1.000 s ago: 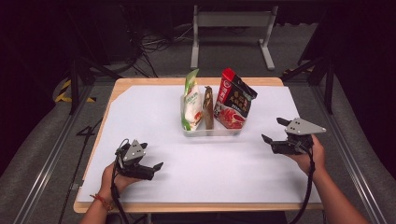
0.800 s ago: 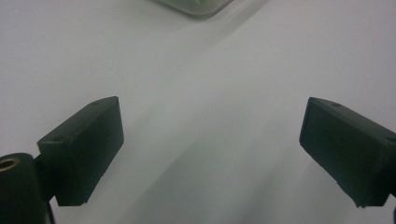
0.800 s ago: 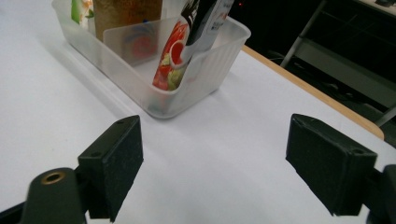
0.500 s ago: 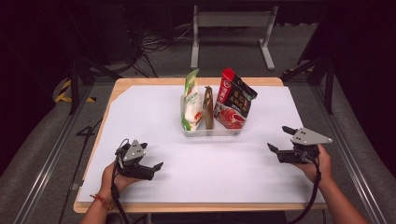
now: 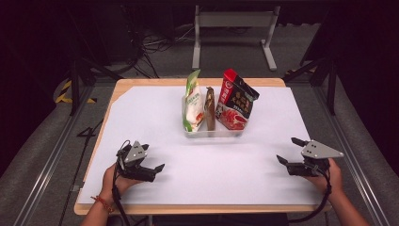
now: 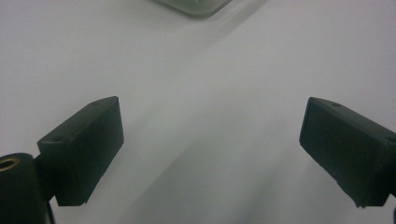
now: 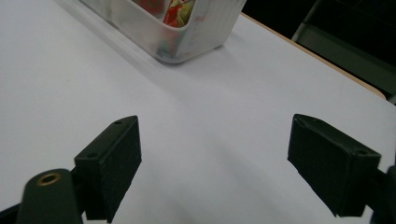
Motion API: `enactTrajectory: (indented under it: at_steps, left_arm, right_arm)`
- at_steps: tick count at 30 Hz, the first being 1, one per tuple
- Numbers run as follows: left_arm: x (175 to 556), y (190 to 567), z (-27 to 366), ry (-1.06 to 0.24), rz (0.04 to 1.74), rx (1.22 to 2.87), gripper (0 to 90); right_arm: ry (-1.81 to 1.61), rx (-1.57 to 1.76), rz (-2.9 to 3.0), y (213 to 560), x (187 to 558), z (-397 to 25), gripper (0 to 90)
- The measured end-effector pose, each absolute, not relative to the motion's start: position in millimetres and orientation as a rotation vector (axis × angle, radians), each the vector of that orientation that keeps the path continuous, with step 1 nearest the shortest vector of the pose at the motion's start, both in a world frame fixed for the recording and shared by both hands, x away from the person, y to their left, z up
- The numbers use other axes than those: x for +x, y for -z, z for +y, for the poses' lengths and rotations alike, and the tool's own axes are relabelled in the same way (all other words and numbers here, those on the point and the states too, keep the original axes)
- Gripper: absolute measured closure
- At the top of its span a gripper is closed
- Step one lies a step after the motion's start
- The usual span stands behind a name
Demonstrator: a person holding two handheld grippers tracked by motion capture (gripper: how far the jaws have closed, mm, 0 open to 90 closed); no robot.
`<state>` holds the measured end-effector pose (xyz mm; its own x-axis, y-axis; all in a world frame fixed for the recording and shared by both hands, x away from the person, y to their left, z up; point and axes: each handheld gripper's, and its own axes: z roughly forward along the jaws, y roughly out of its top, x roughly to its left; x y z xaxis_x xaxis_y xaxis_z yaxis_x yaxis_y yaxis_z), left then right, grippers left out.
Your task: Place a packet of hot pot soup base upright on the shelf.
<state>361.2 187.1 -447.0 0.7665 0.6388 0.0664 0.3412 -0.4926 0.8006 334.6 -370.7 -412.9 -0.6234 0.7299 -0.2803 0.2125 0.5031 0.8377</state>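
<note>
left gripper [image 5: 151,165] jaws wide, empty | right gripper [image 5: 288,150] jaws wide, empty | snack bags upright in tray [image 5: 214,133], well apart from both

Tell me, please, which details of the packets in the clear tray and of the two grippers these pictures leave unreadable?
- Print on the red packet and green-white packet: too small in the high view.
- Brown packet: edge-on in the high view, its face hidden.
- Clear tray: cut off by the top edge in the right gripper view, contents blurred; only a corner shows in the left gripper view.
- Left gripper: its hand partly covered by the grey plate. Right gripper likewise.
</note>
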Motion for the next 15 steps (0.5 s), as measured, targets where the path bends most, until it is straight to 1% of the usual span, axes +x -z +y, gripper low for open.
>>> enactTrajectory:
  at_steps: [15]
  left_arm:
    - [360.8,446.6,185.6,-0.460,0.720,2.126,7.0]
  right_arm:
    - [-1.090,0.853,2.076,429.2,315.2,-400.5,17.4]
